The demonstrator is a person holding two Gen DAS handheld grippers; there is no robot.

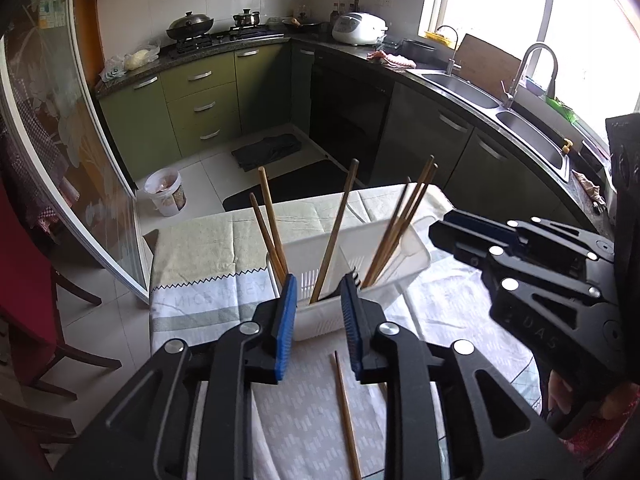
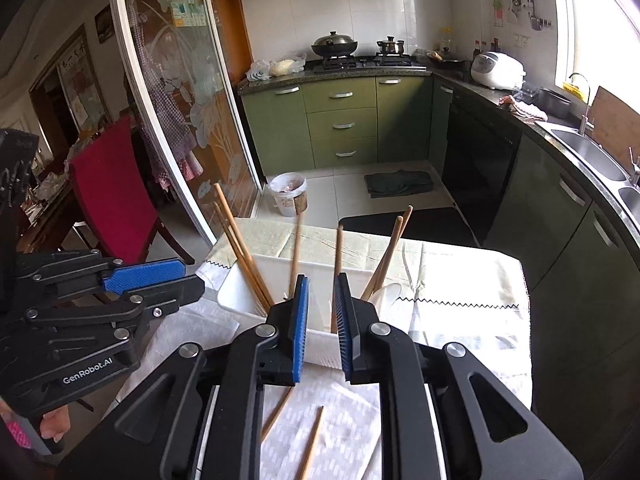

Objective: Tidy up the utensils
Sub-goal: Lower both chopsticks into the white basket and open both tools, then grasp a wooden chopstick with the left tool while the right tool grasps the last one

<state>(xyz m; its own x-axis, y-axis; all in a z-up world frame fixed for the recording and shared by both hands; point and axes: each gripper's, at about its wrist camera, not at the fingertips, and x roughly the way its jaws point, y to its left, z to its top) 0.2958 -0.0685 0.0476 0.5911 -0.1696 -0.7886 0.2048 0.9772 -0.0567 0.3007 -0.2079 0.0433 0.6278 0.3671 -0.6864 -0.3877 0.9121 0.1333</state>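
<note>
Looking along the left gripper (image 1: 318, 312), its blue-padded fingers (image 1: 286, 320) stand parted with nothing between them, released. Just beyond their tips sits the white slotted plastic basket (image 1: 400, 256) holding upright wooden chopsticks (image 1: 334, 232); one loose wooden chopstick (image 1: 346, 416) lies on the cloth-covered surface (image 1: 208, 248) below them.

From the right gripper (image 2: 320, 320), fingers likewise apart and empty, the basket lies just ahead; two loose chopsticks, possibly more, lie beneath.
</note>
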